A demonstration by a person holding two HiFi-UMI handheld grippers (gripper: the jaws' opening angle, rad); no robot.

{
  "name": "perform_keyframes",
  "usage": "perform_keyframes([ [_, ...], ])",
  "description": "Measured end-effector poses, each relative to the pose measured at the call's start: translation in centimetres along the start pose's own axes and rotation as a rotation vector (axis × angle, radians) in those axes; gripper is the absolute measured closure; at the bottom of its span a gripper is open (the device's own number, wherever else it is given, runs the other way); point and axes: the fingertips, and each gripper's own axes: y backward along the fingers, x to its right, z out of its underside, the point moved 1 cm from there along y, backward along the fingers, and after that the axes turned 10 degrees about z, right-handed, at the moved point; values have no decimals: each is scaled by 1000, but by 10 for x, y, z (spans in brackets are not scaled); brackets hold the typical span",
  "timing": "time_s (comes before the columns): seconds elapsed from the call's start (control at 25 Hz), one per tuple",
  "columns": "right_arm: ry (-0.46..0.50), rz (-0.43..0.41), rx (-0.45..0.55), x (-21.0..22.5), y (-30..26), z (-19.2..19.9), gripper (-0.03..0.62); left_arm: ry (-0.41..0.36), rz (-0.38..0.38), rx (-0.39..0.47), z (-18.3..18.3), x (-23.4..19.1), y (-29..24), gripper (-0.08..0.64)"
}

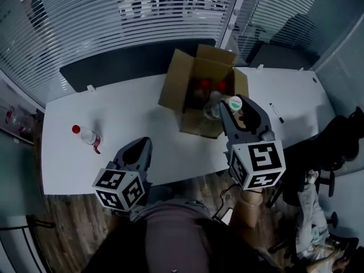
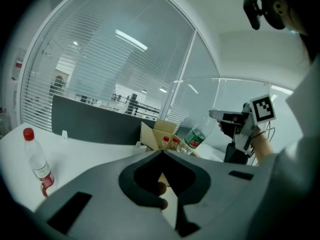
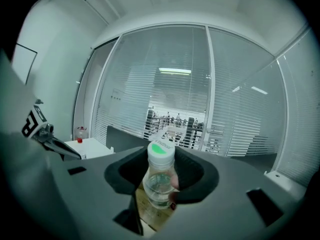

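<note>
We count four bottles, one cardboard box and two grippers over one white desk [image 1: 131,110].

The right gripper [image 1: 239,108] has its fingers closed on the green-capped bottle [image 1: 219,105], the only one with a green cap. They clamp it just below the cap, as the right gripper view shows, with the clear body hanging between them. The bottle is held tilted in the air over the right side of the box [image 1: 172,89], its cap toward the gripper and its base down toward the opening. We cannot tell whether the base touches anything inside.

The box stands open at the far middle of the desk with its flaps spread. Inside it we see two red-capped bottles [image 1: 203,85], side by side with their caps up, just left of and beyond the held bottle.

The left gripper [image 1: 142,145] hovers over the near edge of the desk, well apart from the box. Its fingers are pressed together at the tips with nothing between them.

The lone bottle [image 1: 86,135], the third with a red cap, sits on the left part of the desk, to the left of the left gripper and apart from it. In the left gripper view its cap is uppermost.

One dark pen [image 1: 276,113] lies on the desk to the right of the box.
</note>
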Motion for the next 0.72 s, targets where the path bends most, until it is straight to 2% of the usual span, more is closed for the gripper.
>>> perform_keyframes([
  [0.72,-7,-203,-43,-20,68,45,417,46,-169,36,57,70,65,552],
])
